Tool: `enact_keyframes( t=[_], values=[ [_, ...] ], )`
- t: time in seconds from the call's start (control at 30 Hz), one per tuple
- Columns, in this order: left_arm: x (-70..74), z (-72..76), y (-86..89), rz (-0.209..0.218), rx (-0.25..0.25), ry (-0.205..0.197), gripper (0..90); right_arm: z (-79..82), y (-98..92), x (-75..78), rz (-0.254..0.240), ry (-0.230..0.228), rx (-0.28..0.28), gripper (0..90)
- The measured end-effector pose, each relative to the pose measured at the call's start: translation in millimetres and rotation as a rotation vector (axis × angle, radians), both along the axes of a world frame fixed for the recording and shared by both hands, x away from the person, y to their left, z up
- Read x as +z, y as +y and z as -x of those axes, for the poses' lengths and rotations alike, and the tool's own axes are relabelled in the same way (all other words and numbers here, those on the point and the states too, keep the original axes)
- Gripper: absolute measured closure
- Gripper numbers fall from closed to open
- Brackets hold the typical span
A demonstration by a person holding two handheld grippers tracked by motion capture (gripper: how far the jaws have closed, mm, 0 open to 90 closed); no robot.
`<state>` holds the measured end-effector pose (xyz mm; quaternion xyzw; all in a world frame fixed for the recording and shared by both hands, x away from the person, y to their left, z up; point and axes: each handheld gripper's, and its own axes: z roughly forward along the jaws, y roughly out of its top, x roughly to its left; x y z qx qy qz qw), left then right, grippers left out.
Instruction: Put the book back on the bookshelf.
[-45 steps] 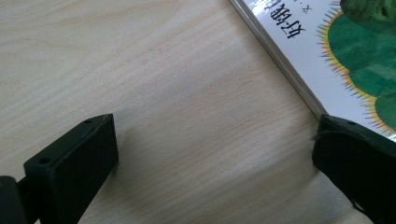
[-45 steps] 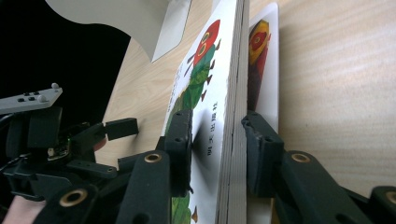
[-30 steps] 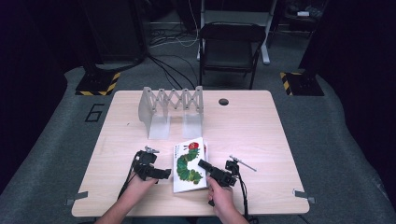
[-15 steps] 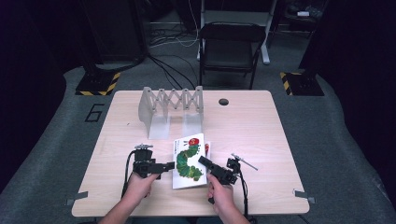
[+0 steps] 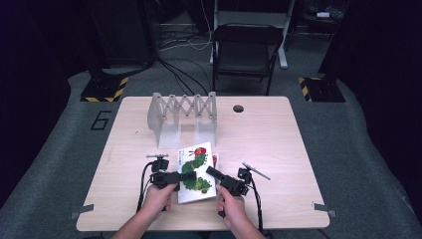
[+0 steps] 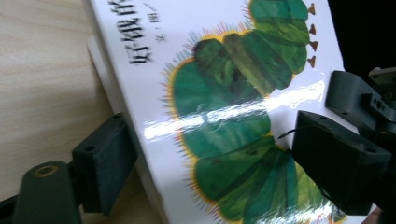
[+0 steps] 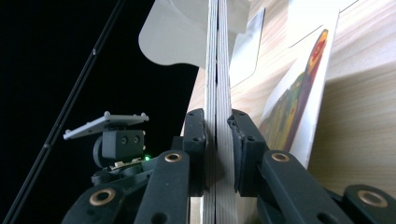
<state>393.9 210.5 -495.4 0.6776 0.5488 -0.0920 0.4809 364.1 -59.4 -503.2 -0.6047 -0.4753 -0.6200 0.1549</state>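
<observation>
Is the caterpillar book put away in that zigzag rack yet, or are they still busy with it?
Not yet. Done: the right claw is clamped on the edge of the white board book with the green caterpillar. In hand: the left claw has just been closing around its other edge, pads not visibly pressing. Left: the grey accordion metal rack stands apart, no book visibly in it.

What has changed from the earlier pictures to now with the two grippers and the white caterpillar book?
The left gripper has come in from the book's left side, so its jaws now straddle the left edge of the white picture book with a green caterpillar; they have just been closing, and whether they grip yet is unclear. The right gripper stays shut on the book's edge. The grey folding rack has not moved.
</observation>
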Motion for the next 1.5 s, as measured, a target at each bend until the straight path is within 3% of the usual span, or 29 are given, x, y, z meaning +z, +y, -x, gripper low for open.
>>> enact_keyframes(
  t=[0.2, 0.37, 0.43, 0.53, 0.6, 0.63, 0.67, 0.7, 0.77, 0.87, 0.93, 0.97, 1.0, 1.07, 1.13, 1.2, 1.27, 1.33, 1.37, 1.4, 1.5],
  values=[
    [3.1, 1.6, -0.4, -0.012, 0.015, -0.004, 17.7, -1.5, -2.5, -2.2, -0.017, 0.018, -0.01, 79.0],
    [4.9, 3.2, -2.8, -0.062, 0.033, -0.002, 19.7, -2.6, -1.4, -2.4, 0.031, 0.008, -0.018, 76.8],
    [4.6, 3.3, -2.6, -0.072, 0.031, 0.004, 20.9, -3.7, 0.9, -1.8, 0.102, -0.009, -0.012, 74.4],
    [7.1, 5.5, -6.1, -0.114, 0.026, -0.026, 23.0, -5.5, 1.6, 1.2, 0.165, -0.006, -0.017, 70.5],
    [8.1, 6.4, -8.7, -0.13, 0.031, -0.042, 24.9, -7.2, 0.8, 1.6, 0.223, 0.03, -0.016, 66.0],
    [8.3, 7.6, -10.5, -0.142, 0.036, -0.045, 25.1, -8.4, 1.5, 0.9, 0.23, 0.034, -0.016, 64.4],
    [8.3, 7.6, -10.5, -0.142, 0.036, -0.045, 26.0, -8.4, 1.5, 0.9, 0.23, 0.034, -0.016, 64.4],
    [10.4, 9.2, -12.2, -0.127, 0.049, -0.05, 26.5, -10.5, 3.6, -1.5, 0.279, 0.065, -0.004, 57.4],
    [10.5, 8.6, -11.5, -0.126, 0.04, -0.047, 26.5, -10.7, 3.7, -3.4, 0.286, 0.072, 0.005, 56.3],
    [10.7, 9.5, -9.8, -0.112, 0.038, -0.042, 29.8, -8.9, 7.3, -2.2, 0.351, 0.037, -0.004, 50.6],
    [15.3, 10.8, -9.9, -0.087, 0.045, -0.056, 30.7, -11.0, 11.3, -3.4, 0.386, 0.05, 0.016, 42.8],
    [16.3, 10.6, -10.0, -0.093, 0.052, -0.077, 31.7, -12.6, 10.6, -6.0, 0.36, 0.078, 0.028, 42.1],
    [17.0, 10.9, -9.5, -0.096, 0.058, -0.068, 34.7, -12.5, 11.0, -7.0, 0.35, 0.091, 0.038, 39.6],
    [17.3, 11.3, -8.6, -0.096, 0.067, -0.064, 36.5, -10.7, 16.7, -6.6, 0.403, 0.061, 0.053, 37.4],
    [18.0, 11.4, -8.7, -0.085, 0.07, -0.055, 40.3, -12.5, 18.7, -9.0, 0.417, 0.075, 0.089, 31.7],
    [17.4, 12.6, -12.5, -0.114, 0.072, -0.048, 48.1, -17.2, 19.4, -10.5, 0.41, 0.122, 0.099, 23.8],
    [16.9, 13.2, -14.8, -0.153, 0.074, -0.056, 50.9, -18.9, 20.2, -11.1, 0.427, 0.117, 0.099, 21.6],
    [16.5, 12.9, -14.4, -0.154, 0.075, -0.052, 53.8, -19.7, 20.0, -11.1, 0.431, 0.115, 0.109, 21.3],
    [16.1, 13.2, -15.7, -0.138, 0.1, -0.042, 53.8, -19.9, 20.1, -11.2, 0.435, 0.115, 0.11, 20.8],
    [15.9, 13.1, -14.6, -0.156, 0.087, -0.05, 55.9, -20.7, 20.3, -12.0, 0.431, 0.114, 0.117, 20.2],
    [17.3, 14.4, -15.7, -0.141, 0.104, -0.046, 59.3, -23.0, 18.7, -14.5, 0.406, 0.119, 0.135, 18.8]
  ],
)
